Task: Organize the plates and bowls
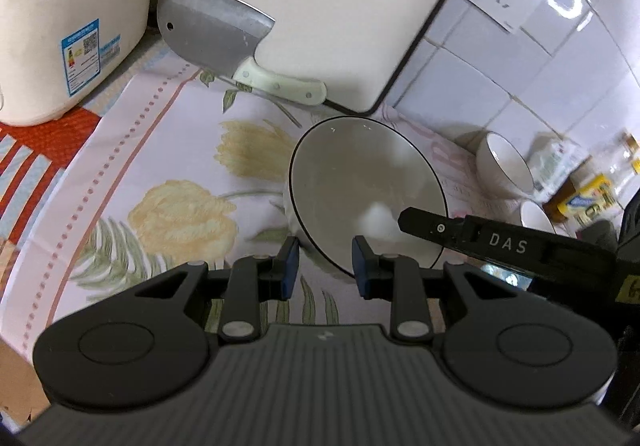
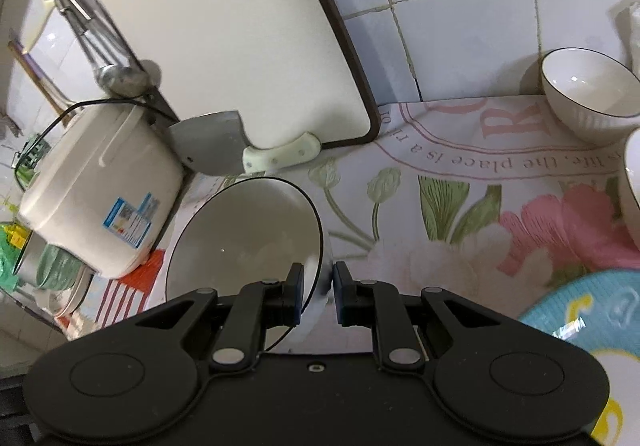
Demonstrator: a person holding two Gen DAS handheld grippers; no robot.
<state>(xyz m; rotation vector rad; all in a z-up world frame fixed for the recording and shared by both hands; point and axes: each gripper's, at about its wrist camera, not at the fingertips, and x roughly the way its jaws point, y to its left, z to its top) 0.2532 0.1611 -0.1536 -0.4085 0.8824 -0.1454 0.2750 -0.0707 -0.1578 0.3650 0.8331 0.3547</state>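
We are looking at a large white ceramic bowl with a thin black rim [image 1: 360, 186], tilted above the floral-printed tablecloth [image 1: 168, 150] with its opening facing us. The right gripper [image 2: 318, 294] is pinching the bowl's near wall: one blue pad inside, one outside, pressed tight on the rim. In the left view that same gripper is reaching in from the right as a black finger lying across the bowl's rim.

The left gripper [image 1: 325, 266] is sitting at the bowl's lower edge. Its jaws are standing only narrowly apart, and the rim is crossing in front of the right pad, but we cannot tell whether the pads are actually pressing on it.

Behind the bowl, a steel cleaver with a white riveted handle [image 1: 224, 38] is lying against a big white cutting board with a dark edge [image 1: 332, 6], which is leaning on the tiled wall [image 1: 500, 86]. A cream rice cooker with a blue label [image 1: 68, 26] is standing at the left.

Off to the right, near the wall, a smaller white bowl with a dark rim [image 2: 588, 94] is resting on the cloth, with another white bowl [image 2: 634, 182] just beside it at the frame's edge. A turquoise plate with yellow marks [image 2: 592, 310] is showing at the lower right.
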